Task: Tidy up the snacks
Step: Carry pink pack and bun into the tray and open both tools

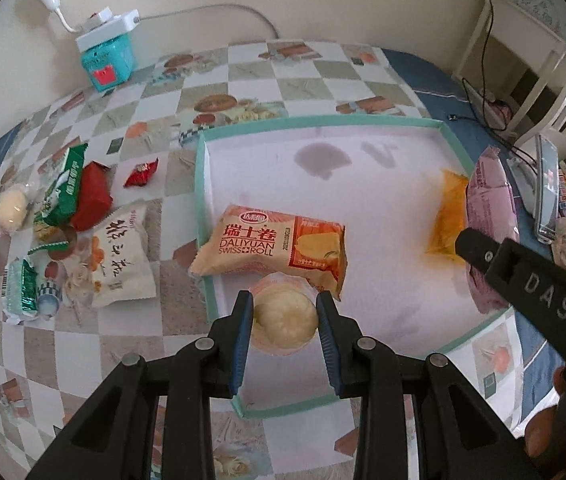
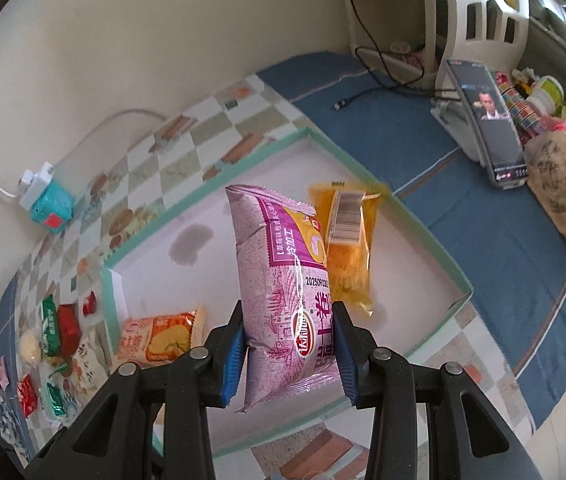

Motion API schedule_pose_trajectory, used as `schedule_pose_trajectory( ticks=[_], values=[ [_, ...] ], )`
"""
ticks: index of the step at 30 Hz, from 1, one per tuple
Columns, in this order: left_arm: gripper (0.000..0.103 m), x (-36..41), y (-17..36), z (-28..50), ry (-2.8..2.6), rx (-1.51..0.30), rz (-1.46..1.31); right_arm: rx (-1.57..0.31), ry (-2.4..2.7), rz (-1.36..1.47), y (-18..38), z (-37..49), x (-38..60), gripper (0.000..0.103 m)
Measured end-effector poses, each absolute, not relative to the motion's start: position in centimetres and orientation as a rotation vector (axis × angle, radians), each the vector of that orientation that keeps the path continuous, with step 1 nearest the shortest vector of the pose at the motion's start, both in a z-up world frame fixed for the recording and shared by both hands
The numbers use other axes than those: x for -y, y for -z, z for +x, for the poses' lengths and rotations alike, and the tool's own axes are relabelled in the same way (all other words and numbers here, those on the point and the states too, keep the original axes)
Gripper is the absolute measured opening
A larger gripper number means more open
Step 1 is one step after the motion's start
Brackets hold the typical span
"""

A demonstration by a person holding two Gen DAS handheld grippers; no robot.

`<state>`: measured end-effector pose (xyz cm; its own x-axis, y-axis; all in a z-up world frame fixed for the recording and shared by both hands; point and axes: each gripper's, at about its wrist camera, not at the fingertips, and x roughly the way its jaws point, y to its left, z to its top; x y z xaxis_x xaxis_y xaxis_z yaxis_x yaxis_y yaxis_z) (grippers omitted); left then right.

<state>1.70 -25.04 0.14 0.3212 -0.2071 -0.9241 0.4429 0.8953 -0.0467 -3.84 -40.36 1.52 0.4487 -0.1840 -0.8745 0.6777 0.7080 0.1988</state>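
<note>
Both hands are over the shallow green-rimmed tray (image 1: pixel 203 184) now, each with a load. The left gripper (image 1: pixel 284 320) has its fingers clamped on a round pale bun in clear wrap (image 1: pixel 285 318), hanging over the tray floor at six o'clock, right against the lower edge of the orange Swiss roll packet (image 1: pixel 271 242) that already lies inside. The right gripper (image 2: pixel 287 340) has its fingers clamped on the lower end of a pink snack bag (image 2: pixel 279 280), which stands up tall and a bit slanted above the tray, with the yellow packet (image 2: pixel 347 252) lying just beside it at one o'clock. Out on the checked surface (image 1: pixel 243 76), at nine o'clock from the tray, a heap of loose snacks (image 1: pixel 75 204) waits its turn. So where could this slip? The bun looks soft, and a hard squeeze may flatten it; let go too close and it may land on the Swiss roll packet's edge and roll off crooked. The pink bag is held only at one end, so the long free part may flop over onto the yellow packet or across the tray rim at three o'clock once it is released. And the two grippers are near each other over one tray, so a careless swing could knock them together or shove what is already placed.
</note>
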Motion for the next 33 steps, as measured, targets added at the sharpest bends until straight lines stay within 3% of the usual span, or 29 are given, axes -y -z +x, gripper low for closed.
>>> schedule_pose_trajectory(
  ticks=[26, 27, 29, 33],
  values=[
    [0.034, 24.6, 1.0, 4.9, 0.413, -1.147, 0.134, -1.036, 0.578, 0.587, -0.2, -3.2, 40.3, 0.044],
    [0.036, 24.6, 0.8, 4.9, 0.413, -1.140, 0.137, -1.039, 0.577, 0.585, -0.2, -3.1, 40.2, 0.044],
    [0.052, 24.6, 0.4, 4.8, 0.421, -1.132, 0.141, -1.047, 0.576, 0.584, -0.1, -3.1, 40.2, 0.045],
    [0.056, 24.5, -0.1, 4.7, 0.430, -1.132, 0.133, -1.060, 0.578, 0.584, -0.1, -3.0, 40.3, 0.058]
  ],
)
